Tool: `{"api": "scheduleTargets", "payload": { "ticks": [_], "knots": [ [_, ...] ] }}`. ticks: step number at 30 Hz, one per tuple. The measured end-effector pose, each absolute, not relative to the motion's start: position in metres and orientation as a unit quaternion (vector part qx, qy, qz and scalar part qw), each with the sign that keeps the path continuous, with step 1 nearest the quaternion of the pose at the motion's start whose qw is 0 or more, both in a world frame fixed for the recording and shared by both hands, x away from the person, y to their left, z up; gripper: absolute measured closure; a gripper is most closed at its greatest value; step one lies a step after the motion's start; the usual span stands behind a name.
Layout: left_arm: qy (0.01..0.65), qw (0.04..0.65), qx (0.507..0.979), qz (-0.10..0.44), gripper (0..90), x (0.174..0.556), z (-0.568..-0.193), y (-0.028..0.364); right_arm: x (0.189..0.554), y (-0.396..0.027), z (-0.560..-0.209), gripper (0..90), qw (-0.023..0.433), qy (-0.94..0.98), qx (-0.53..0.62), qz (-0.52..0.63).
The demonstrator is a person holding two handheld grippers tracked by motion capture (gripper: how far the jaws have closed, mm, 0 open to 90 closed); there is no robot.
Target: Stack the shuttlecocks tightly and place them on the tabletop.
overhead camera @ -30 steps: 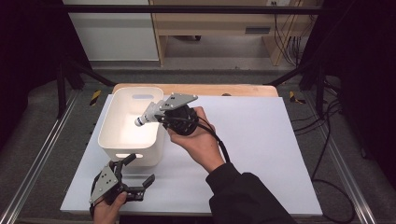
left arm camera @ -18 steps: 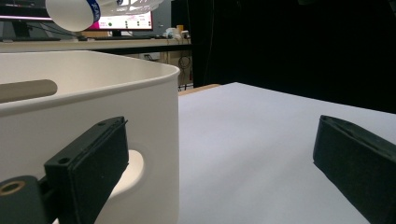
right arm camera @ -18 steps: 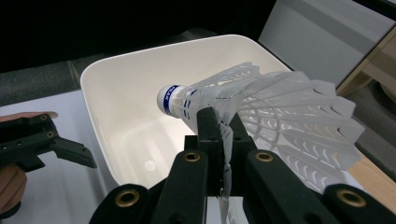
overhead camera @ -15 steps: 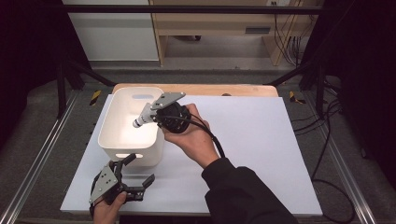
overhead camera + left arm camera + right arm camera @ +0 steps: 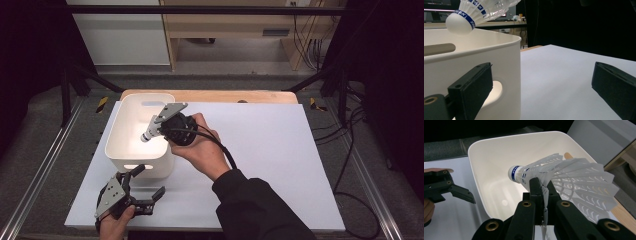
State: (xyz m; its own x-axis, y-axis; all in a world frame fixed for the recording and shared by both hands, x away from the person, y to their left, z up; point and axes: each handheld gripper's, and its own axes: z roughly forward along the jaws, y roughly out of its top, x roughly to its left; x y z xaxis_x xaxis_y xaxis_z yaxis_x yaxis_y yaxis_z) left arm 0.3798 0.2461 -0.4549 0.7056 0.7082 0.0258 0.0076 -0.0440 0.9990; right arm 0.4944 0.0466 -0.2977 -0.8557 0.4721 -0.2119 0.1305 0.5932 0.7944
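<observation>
Across the desk (image 5: 280, 150) lies a white sheet, and on its left part stands a white tub (image 5: 131, 131) with cut-out handles in its end walls. I see my right gripper (image 5: 156, 131) over the tub's near-right side, held in my right hand (image 5: 197, 145), pointing left and downward over the open tub. Its jaws are clamped on the white feathers of a shuttlecock (image 5: 554, 173): in the right gripper view the feather skirt is pinched flat between the two black jaws, and the rounded cork tip with its blue band points out over the tub's hollow, above the floor of the tub and not touching it. My left gripper (image 5: 145, 182) rests low near the desk's front-left edge, just beside the tub's near wall, its jaws spread wide apart with nothing between them.
</observation>
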Motion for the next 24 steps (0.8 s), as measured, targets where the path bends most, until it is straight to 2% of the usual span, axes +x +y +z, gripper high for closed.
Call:
{"api": "scheduleTargets", "payload": {
  "ticks": [24],
  "knots": [
    [0.264, 0.637, 0.671, 0.274, 3.6, 0.379, -0.455, 0.246, 0.492, 0.062, -0.312, 88.4, 0.213, 0.893, 0.144, 0.368]
  ]
}}
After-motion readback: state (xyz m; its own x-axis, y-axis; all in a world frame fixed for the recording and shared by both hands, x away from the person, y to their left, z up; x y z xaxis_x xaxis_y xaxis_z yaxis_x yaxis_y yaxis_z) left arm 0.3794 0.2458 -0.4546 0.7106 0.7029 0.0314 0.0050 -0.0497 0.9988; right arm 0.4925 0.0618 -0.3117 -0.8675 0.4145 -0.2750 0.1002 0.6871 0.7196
